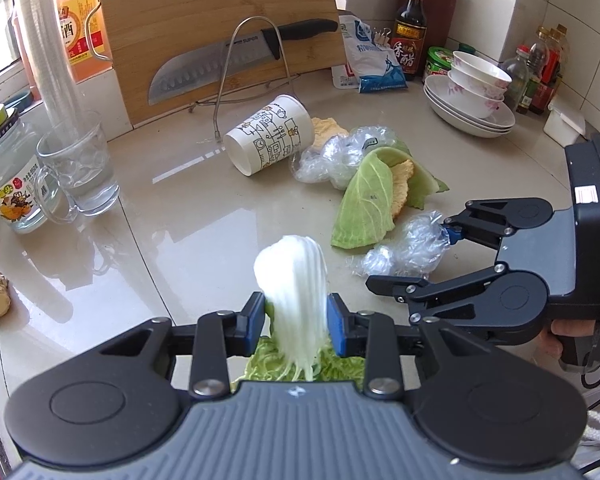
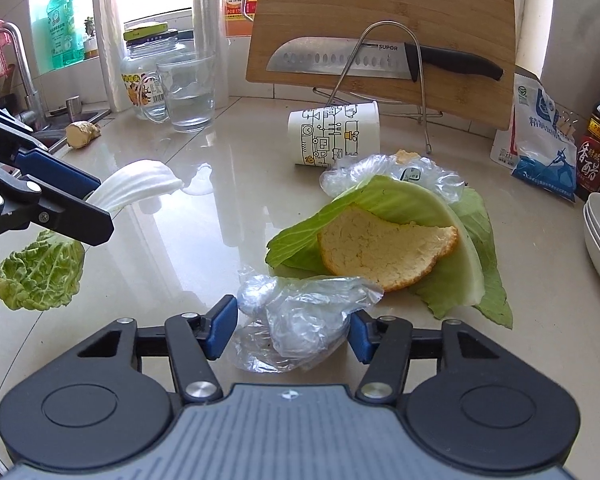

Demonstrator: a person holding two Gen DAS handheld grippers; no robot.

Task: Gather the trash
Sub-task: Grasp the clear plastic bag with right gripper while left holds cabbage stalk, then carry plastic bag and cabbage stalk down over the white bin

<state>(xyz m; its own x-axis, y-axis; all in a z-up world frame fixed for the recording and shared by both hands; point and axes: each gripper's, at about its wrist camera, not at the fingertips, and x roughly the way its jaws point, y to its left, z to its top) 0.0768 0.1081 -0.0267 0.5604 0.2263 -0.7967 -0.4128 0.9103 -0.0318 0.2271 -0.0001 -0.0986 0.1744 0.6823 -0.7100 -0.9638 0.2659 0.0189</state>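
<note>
Holding a cabbage leaf (image 2: 40, 276) by its white stalk, the left gripper (image 1: 296, 320) pinches it tight above the counter (image 1: 180, 216), and the green part hangs down. In the middle, a paper cup (image 2: 334, 134) lies on its side near a cutting board (image 2: 380, 20) with a knife (image 2: 380, 58). Next to the cup sits a heap of trash: a clear bag (image 2: 388, 174), green leaves (image 2: 440, 232) and an orange peel (image 2: 384, 248). In front of the heap, the right gripper (image 2: 292, 330) has a crumpled plastic bag (image 2: 300, 312) between its blue pads (image 2: 220, 328). The pads sit right at the bag's sides, but I cannot tell if they squeeze it.
</note>
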